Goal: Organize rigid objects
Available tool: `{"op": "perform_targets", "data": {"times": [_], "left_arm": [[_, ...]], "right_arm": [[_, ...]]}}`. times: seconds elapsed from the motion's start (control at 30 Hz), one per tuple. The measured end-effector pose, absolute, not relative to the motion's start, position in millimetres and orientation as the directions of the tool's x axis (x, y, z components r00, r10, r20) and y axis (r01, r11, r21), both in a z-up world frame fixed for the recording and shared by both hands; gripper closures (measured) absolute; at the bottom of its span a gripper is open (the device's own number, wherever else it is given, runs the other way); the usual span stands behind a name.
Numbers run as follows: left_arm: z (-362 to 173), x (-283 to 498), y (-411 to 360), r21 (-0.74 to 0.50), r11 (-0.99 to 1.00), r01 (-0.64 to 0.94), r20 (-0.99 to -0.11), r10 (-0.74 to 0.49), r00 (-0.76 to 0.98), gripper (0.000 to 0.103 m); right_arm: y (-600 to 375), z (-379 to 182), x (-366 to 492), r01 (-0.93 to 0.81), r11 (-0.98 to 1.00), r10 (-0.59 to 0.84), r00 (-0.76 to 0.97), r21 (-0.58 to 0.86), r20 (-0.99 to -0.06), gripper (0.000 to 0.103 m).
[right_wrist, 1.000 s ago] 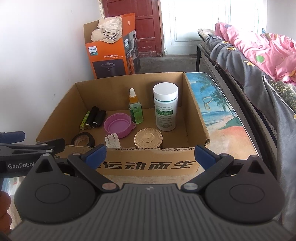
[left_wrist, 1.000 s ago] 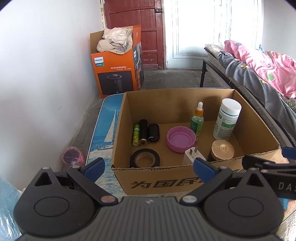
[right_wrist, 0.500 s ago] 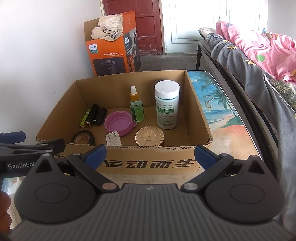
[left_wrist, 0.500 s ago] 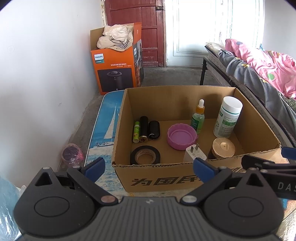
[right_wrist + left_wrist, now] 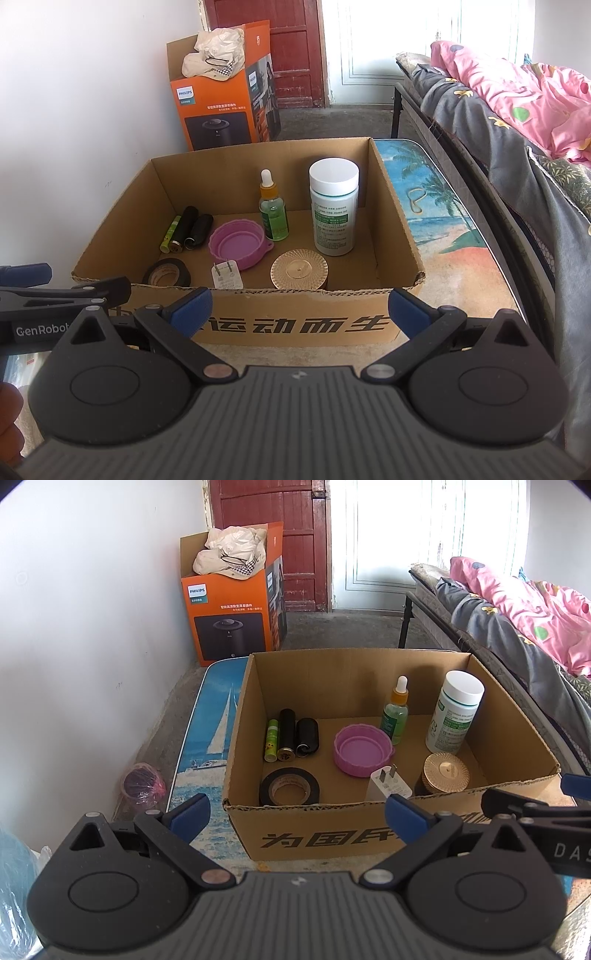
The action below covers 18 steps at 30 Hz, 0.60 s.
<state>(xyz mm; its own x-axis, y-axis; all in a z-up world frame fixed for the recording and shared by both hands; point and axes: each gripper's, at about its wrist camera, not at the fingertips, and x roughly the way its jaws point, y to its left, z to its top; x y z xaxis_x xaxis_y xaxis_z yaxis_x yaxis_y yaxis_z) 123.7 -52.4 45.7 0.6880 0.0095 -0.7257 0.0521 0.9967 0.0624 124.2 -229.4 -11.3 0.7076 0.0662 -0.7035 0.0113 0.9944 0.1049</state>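
Note:
An open cardboard box stands on a table printed with a beach scene. Inside it are a white pill bottle, a green dropper bottle, a purple lid, a gold round lid, a white plug adapter, black tape and three small cylinders. My left gripper and right gripper are open and empty, just short of the box's near wall.
The table extends beyond the box on both sides. An orange Philips carton with cloth on top stands by the white wall. A bed with pink and grey bedding runs along the right. A pink-wrapped object lies on the floor.
Both grippers have drawn back and risen slightly, so the box sits a little farther and lower in each view. Both stay open. Nothing in the box has moved.

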Motion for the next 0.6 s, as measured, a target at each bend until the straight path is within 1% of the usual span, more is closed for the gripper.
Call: {"op": "perform_targets", "data": {"times": [0.6], "left_arm": [[41.4, 122.2, -54.2, 0.059, 0.997, 0.056, -0.758, 0.008, 0.652, 0.002]], "right_arm": [[-233.7, -20.6, 120.3, 0.013, 0.994, 0.074, 0.682, 0.113, -0.727, 0.001]]}}
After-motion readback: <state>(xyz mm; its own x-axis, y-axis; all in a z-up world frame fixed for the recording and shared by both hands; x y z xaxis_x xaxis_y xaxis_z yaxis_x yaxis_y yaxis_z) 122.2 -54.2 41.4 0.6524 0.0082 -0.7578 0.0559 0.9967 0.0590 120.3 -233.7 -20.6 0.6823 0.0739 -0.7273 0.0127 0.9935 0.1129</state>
